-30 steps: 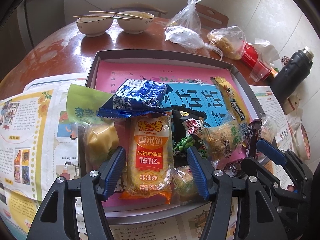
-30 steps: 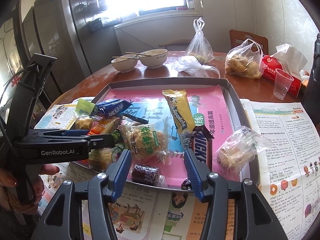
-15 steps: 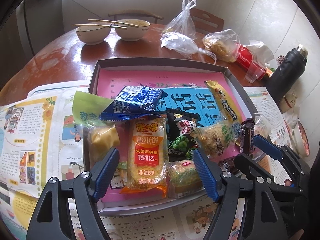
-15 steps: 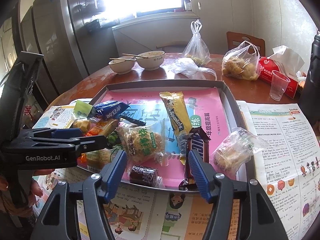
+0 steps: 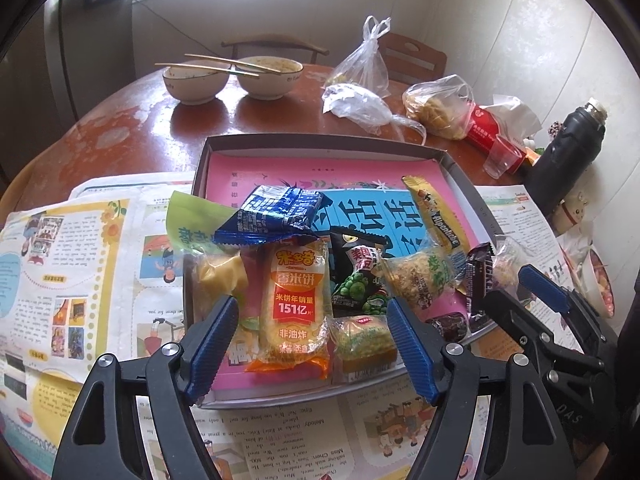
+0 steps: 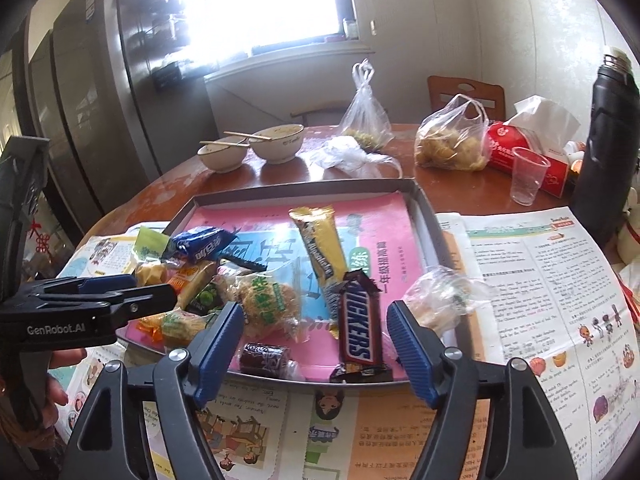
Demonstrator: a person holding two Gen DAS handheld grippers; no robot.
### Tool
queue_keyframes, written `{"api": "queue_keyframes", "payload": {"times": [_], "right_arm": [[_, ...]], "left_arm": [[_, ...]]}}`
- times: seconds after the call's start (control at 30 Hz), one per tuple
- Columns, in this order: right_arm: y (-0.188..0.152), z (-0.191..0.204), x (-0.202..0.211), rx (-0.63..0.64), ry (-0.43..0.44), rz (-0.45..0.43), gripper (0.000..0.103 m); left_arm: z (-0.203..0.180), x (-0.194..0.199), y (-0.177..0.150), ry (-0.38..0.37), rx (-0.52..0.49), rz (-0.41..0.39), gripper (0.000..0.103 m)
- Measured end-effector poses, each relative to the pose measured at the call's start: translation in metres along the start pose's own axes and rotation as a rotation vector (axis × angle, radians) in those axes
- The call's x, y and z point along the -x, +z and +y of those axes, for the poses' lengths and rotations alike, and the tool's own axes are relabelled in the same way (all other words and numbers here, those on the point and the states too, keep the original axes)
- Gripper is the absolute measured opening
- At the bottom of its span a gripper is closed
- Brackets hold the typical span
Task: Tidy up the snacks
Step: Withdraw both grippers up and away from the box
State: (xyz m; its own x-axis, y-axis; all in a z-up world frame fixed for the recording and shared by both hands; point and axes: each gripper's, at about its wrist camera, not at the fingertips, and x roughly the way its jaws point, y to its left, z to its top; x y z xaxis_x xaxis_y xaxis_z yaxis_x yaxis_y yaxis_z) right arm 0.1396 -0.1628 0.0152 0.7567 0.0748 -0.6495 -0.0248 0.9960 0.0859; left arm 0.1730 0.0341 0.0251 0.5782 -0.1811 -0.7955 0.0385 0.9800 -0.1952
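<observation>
A grey tray (image 5: 320, 144) (image 6: 304, 196) lined with pink paper holds a pile of snacks. In the left wrist view an orange rice-cracker pack (image 5: 294, 304), a blue pack (image 5: 276, 216), a black pea pack (image 5: 358, 280) and a small green-wrapped cake (image 5: 362, 338) lie near the front edge. My left gripper (image 5: 310, 342) is open and empty, just above that edge. In the right wrist view a Snickers bar (image 6: 358, 326), a yellow bar (image 6: 320, 244) and a clear-wrapped pastry (image 6: 266, 302) lie ahead. My right gripper (image 6: 314, 344) is open and empty, with the Snickers bar between its fingers' line.
Newspaper sheets (image 6: 540, 280) lie under and beside the tray. A clear-wrapped bun (image 6: 442, 294) sits on the tray's right rim. Two bowls with chopsticks (image 5: 232, 76), plastic bags (image 5: 436, 108), a plastic cup (image 6: 528, 174), a red tissue pack (image 6: 516, 148) and a black flask (image 6: 608, 136) stand behind.
Both grippers have pulled back and risen a little from the tray, staying open. The snacks have not moved.
</observation>
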Motion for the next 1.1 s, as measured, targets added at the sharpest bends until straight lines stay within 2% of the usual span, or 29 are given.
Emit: {"api": "queue_keyframes", "payload": {"times": [0.27, 0.63, 0.87, 1.1], "right_arm": [[-0.001, -0.009, 0.019, -0.031, -0.036, -0.071, 0.08], [-0.006, -0.009, 0.045, -0.023, -0.006, -0.129, 0.089], [-0.014, -0.001, 0.057, 0.009, 0.011, -0.144, 0.092], [-0.027, 0.003, 0.064, 0.018, 0.05, -0.122, 0.093]], "left_arm": [[-0.005, 0.015, -0.004, 0.008, 0.002, -0.038, 0.078], [-0.01, 0.031, -0.018, 0.014, 0.003, -0.065, 0.078], [-0.014, 0.04, -0.033, 0.017, 0.004, -0.077, 0.078], [-0.019, 0.048, -0.052, 0.013, 0.001, -0.079, 0.078]]}}
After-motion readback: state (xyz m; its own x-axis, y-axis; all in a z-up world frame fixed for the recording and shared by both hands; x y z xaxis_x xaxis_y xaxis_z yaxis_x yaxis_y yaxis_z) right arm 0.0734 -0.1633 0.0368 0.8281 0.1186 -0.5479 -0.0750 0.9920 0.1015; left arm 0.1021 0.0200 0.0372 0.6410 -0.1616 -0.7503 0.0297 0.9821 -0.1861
